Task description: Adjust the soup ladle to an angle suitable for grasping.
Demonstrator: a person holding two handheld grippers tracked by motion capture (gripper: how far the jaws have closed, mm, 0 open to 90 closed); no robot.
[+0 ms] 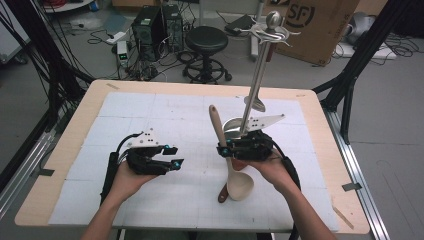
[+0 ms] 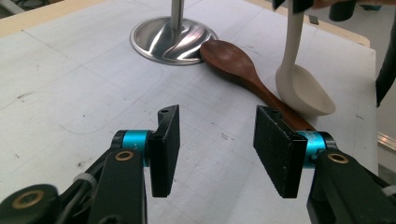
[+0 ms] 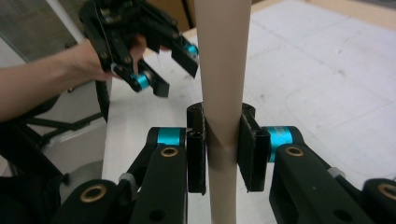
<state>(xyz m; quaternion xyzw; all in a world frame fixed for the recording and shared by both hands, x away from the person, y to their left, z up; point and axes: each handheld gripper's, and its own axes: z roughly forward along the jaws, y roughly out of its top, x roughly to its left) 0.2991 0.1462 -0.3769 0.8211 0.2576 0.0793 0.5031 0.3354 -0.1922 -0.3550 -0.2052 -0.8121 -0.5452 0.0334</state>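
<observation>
The table (image 1: 310,105) is a rounded pale wood slab under a white, matte, gridded mat. Far on the right stands the rack (image 1: 260,65): a polished steel pole on a round domed base, ball and curved hooks on top. The ladle (image 1: 231,155), smooth cream plastic with a straight round handle and deep oval bowl, hangs bowl-down just right of centre, clamped at the handle by the right claw (image 1: 226,150), its flat black pads pressed on both sides. Beneath it lies a dark brown wooden spoon (image 2: 238,67), its bowl touching the rack's base. The left claw (image 1: 172,156), near left, has been opening; its pads stand apart with nothing between.
</observation>
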